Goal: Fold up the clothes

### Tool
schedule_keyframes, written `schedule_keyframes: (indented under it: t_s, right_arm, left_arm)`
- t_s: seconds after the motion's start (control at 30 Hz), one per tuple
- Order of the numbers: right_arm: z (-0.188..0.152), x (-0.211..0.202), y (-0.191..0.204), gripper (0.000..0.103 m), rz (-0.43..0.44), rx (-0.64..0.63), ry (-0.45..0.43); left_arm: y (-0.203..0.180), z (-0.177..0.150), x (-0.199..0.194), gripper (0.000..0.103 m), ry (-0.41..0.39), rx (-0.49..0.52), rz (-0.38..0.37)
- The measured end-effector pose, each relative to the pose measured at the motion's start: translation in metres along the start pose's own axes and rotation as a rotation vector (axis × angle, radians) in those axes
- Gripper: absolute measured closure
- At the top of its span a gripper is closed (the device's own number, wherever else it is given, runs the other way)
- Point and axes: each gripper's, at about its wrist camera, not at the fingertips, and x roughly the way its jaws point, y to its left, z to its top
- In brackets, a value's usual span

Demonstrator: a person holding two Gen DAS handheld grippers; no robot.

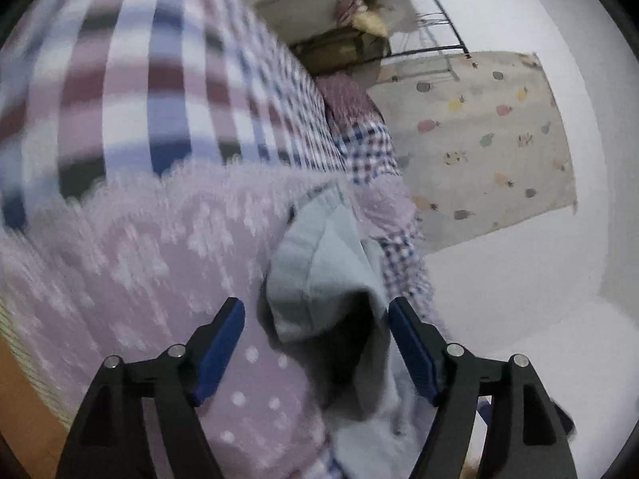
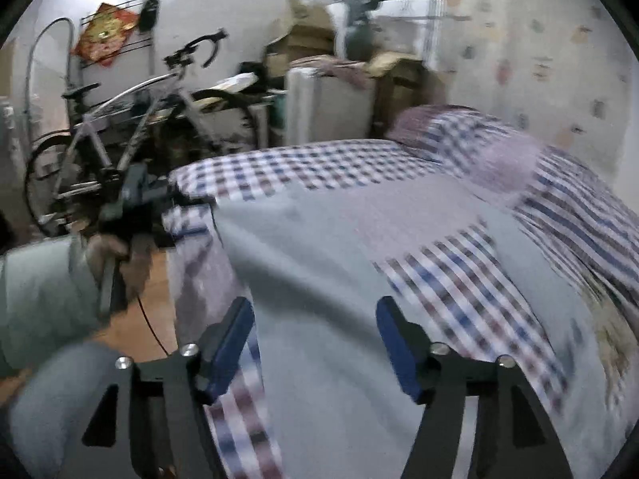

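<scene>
No text, label, brand or number can be read in either view. The one thing that looks like a sign is the red and gold diamond-shaped hanging (image 2: pixel 104 35) on the far left wall, above the bicycle (image 2: pixel 131 119) in the right wrist view; its gold markings are too blurred and small to make out. The cardboard boxes (image 2: pixel 303 46) stacked at the far side show no legible print. The curtain (image 1: pixel 483 135) at the right in the left wrist view carries only small fruit pictures, no lettering.

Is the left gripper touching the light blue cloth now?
Cannot tell. In the left wrist view the open left gripper frames the light blue cloth; blur hides any contact.
</scene>
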Motion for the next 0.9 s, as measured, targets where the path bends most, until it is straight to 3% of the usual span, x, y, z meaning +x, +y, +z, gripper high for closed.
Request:
schedule_keyframes:
  t_s: [0.17, 0.27, 0.57, 0.63, 0.67, 0.73, 0.8, 0.83, 0.9]
  right_arm:
    - [0.077, 0.097, -0.014, 0.033, 0.134, 0.053, 0.086]
    - [0.106, 0.155, -0.017, 0.033, 0.152, 0.051, 0.143]
    - [0.159, 0.303, -0.018, 0.034, 0.196, 0.076, 0.279]
    - [0.162, 0.335, -0.015, 0.037, 0.202, 0.060, 0.340]
    - [0.163, 0.348, -0.014, 0.043, 0.215, 0.054, 0.364]
    - [0.164, 0.362, -0.016, 0.058, 0.256, 0.073, 0.386]
    - [0.165, 0.373, -0.014, 0.091, 0.254, 0.051, 0.403]
    - [0.167, 0.371, -0.015, 0.100, 0.250, 0.034, 0.388]
    - [0.171, 0.368, -0.015, 0.100, 0.243, 0.000, 0.357]
  left_arm:
    - [0.013, 0.002, 0.005, 0.025, 0.034, -0.101, -0.092]
    - [0.020, 0.009, 0.010, 0.025, 0.042, -0.199, -0.159]
    - [0.015, 0.030, 0.041, 0.026, 0.111, -0.291, -0.119]
    - [0.011, 0.037, 0.047, 0.033, 0.112, -0.284, -0.092]
    - [0.010, 0.040, 0.049, 0.038, 0.110, -0.280, -0.077]
    - [0.007, 0.050, 0.053, 0.072, 0.122, -0.263, 0.003]
    - [0.001, 0.060, 0.055, 0.081, 0.111, -0.214, 0.040]
    - [-0.004, 0.064, 0.054, 0.090, 0.098, -0.182, 0.055]
    - [-0.017, 0.069, 0.051, 0.094, 0.071, -0.116, 0.066]
